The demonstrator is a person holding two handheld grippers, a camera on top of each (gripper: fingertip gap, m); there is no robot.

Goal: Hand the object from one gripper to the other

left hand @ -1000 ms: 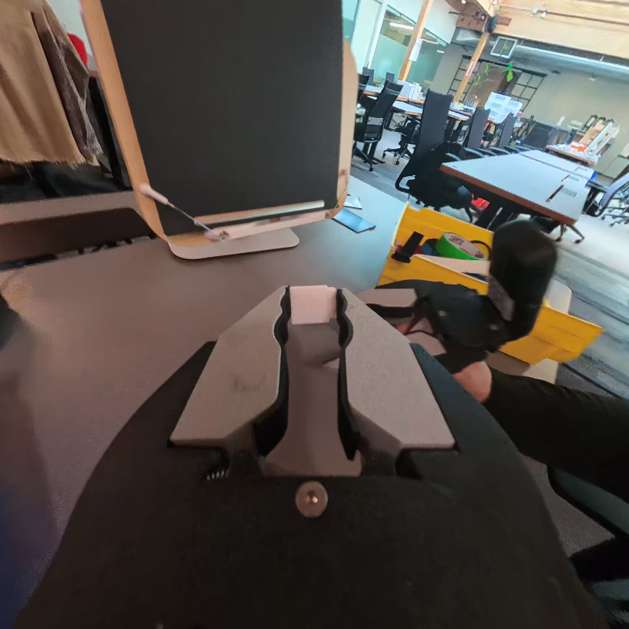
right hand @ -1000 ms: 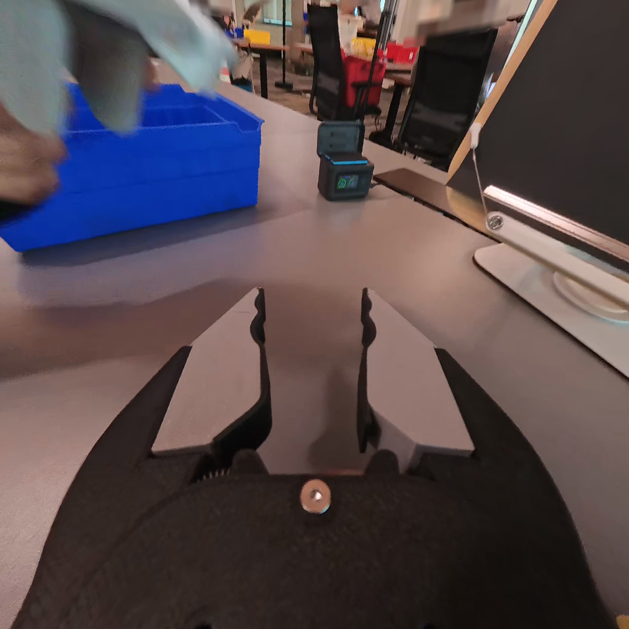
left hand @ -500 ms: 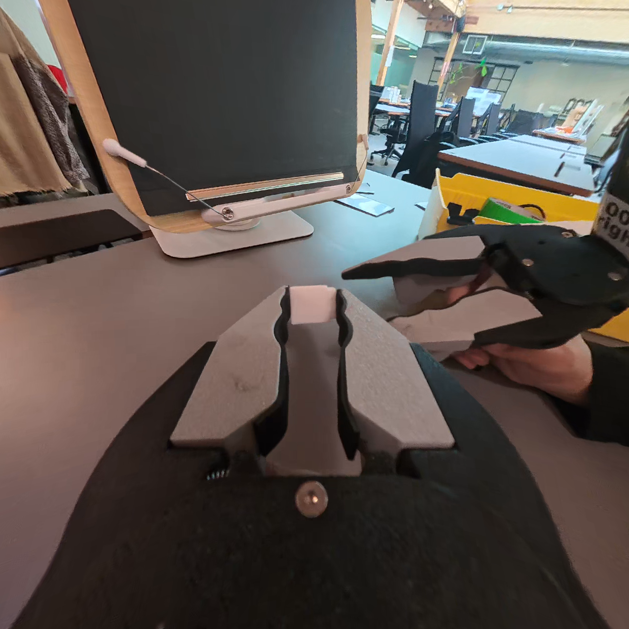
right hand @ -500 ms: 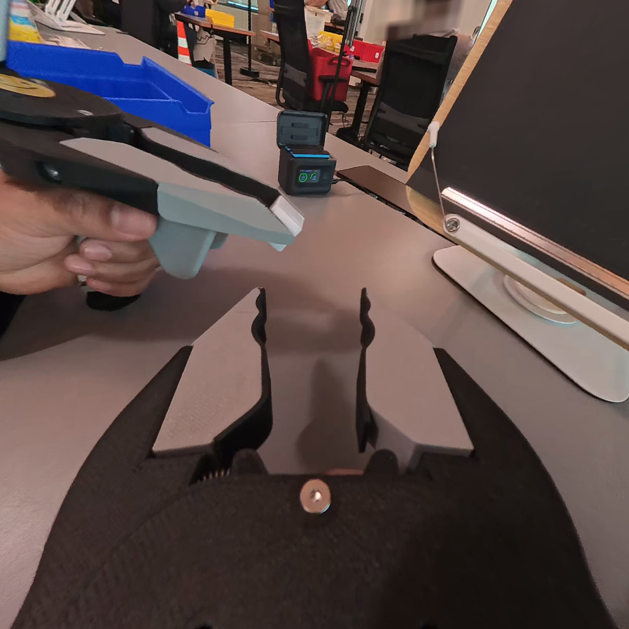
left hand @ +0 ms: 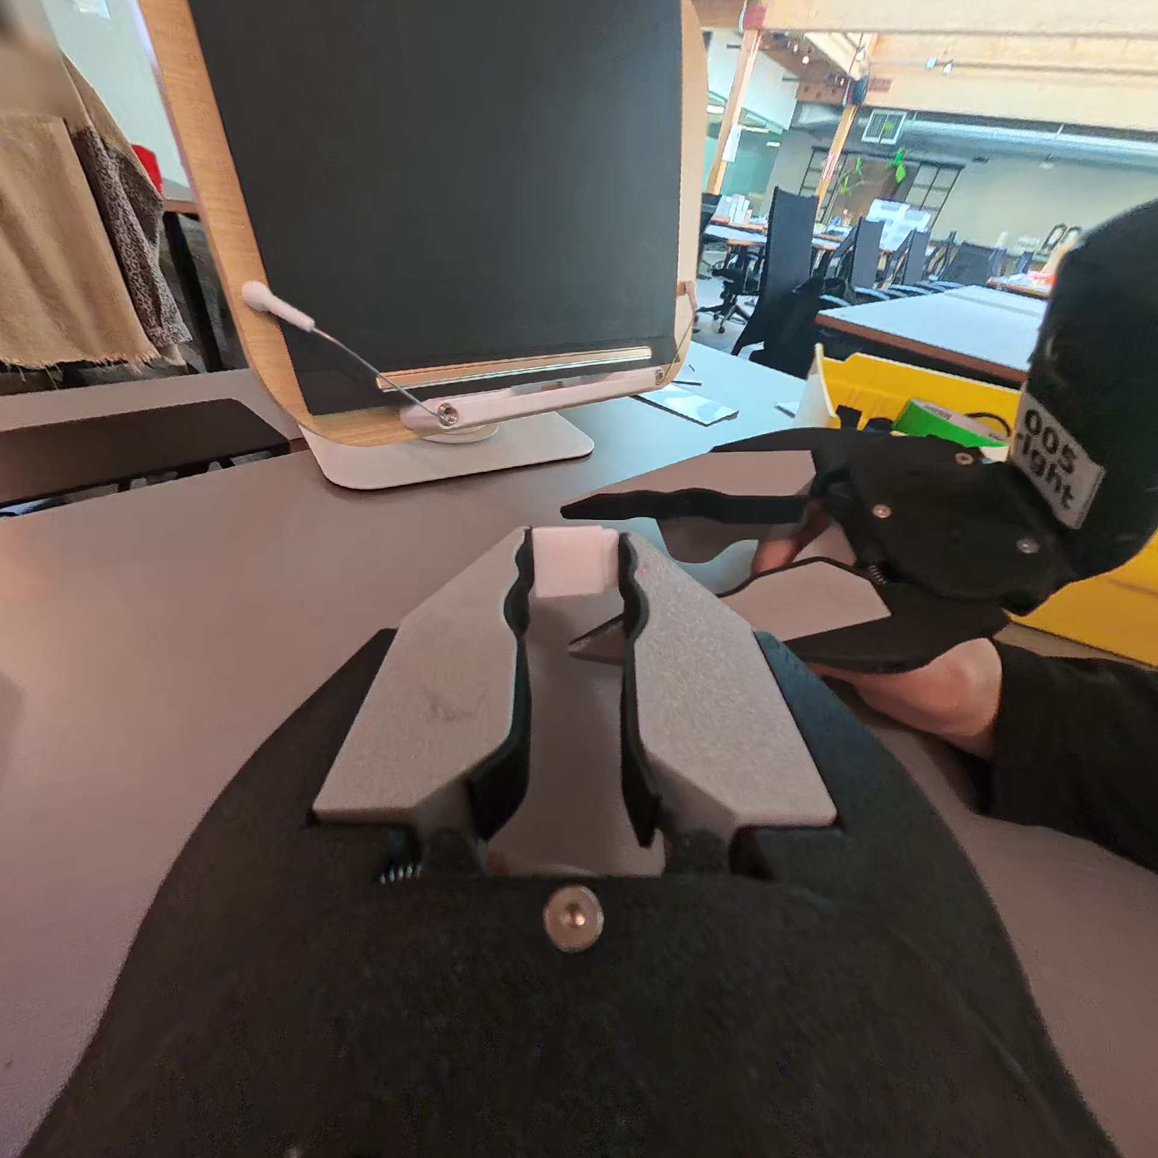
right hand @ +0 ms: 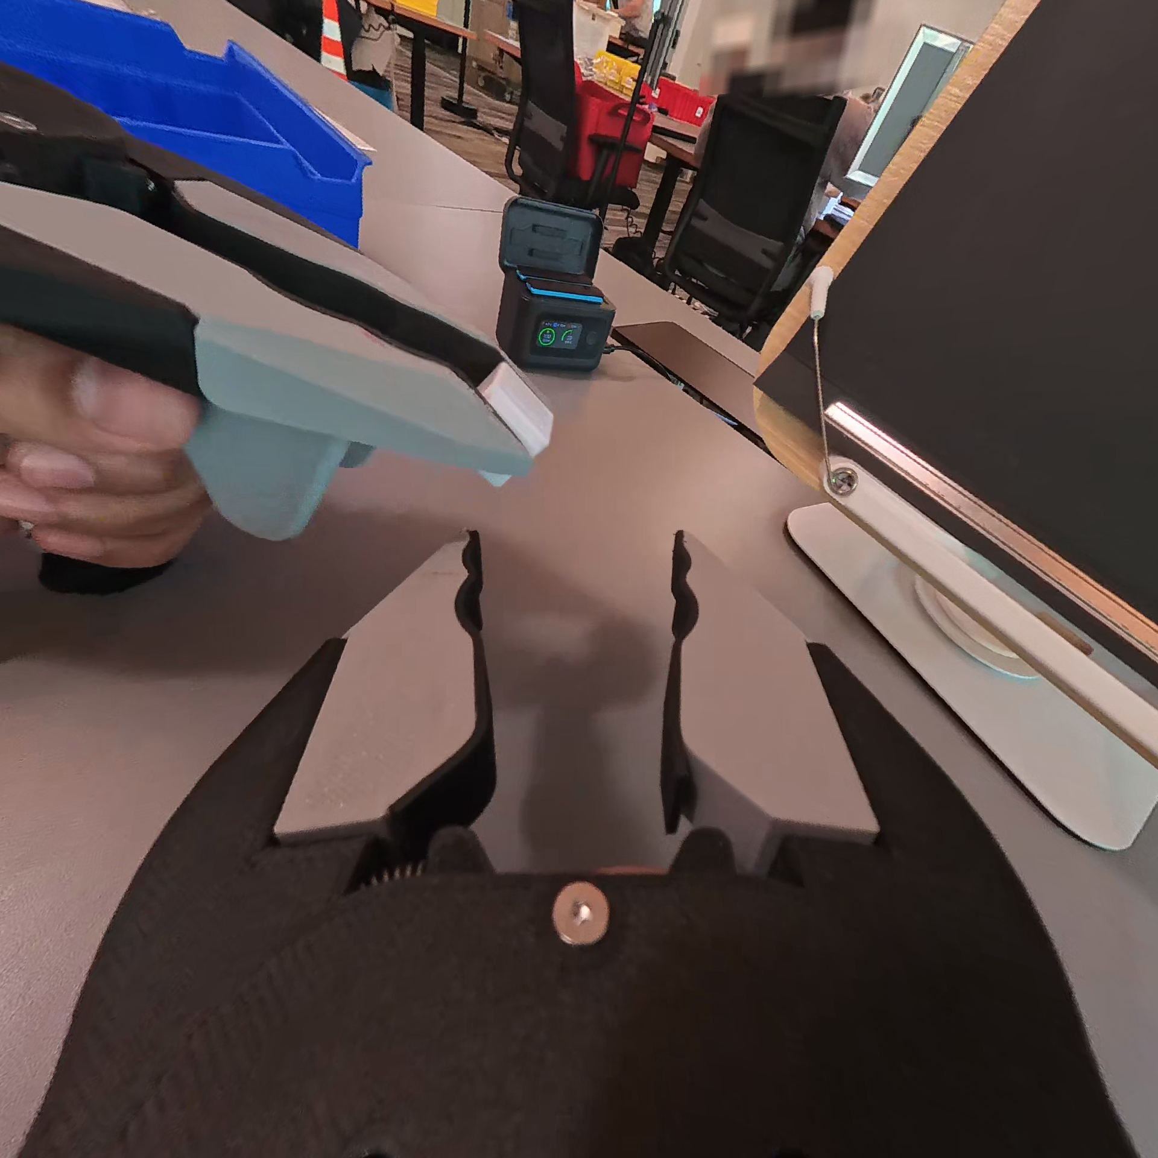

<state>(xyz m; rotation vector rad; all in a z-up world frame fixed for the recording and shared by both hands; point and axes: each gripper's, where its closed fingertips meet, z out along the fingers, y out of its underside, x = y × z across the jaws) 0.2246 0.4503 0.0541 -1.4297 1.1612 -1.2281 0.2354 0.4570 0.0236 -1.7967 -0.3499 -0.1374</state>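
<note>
A small white block (left hand: 571, 559) is pinched at the tips of my left gripper (left hand: 573, 551), which is shut on it above the grey table (left hand: 188, 626). My right gripper (right hand: 574, 540) is open and empty. In the left wrist view its fingers (left hand: 689, 502) reach in from the right, one tip behind my left fingertips and one below the block. In the right wrist view the left gripper (right hand: 511, 410) comes in from the left with the block (right hand: 519, 401), just ahead and left of my right fingertips, not touching.
A dark board on a white stand (left hand: 438, 188) rises at the table's back, on the right in the right wrist view (right hand: 1002, 313). A yellow bin (left hand: 927, 391) sits at the right, a blue bin (right hand: 219, 125) at the left, and a black charger case (right hand: 554, 313) beyond. Both grippers' tips are close together, under 4 cm apart. From either gripper's tips it is about 25 cm to the black charger case (right hand: 554, 313).
The two grippers have come closer together; the right gripper's open fingers now reach the left gripper's tip. The left gripper still holds the white block.
</note>
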